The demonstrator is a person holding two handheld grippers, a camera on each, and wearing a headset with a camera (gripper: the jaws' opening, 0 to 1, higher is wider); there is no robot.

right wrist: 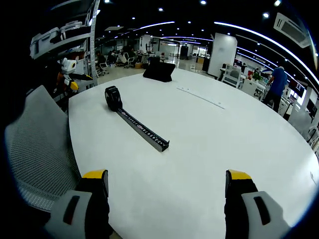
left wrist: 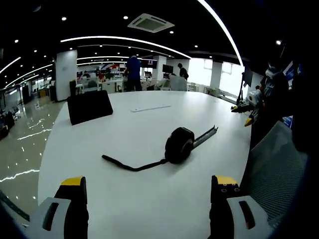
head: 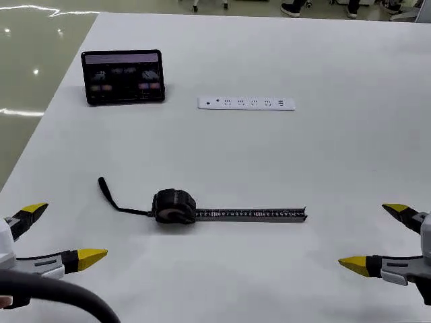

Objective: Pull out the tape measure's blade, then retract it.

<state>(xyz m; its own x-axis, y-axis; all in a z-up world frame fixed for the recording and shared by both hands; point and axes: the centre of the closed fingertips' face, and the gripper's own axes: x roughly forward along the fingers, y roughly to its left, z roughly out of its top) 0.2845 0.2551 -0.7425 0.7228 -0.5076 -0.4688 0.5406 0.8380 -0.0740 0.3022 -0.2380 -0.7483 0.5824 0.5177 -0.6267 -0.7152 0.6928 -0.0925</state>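
Tape measure rested near the middle of the white table, its blade drawn out flat to the right and its black strap trailing off to the left. I held my left gripper and right gripper low at the near edge, both with jaws spread wide and gripping nothing, well apart from the case. Beyond it a dark tablet stood propped, and a white power strip lay flat.
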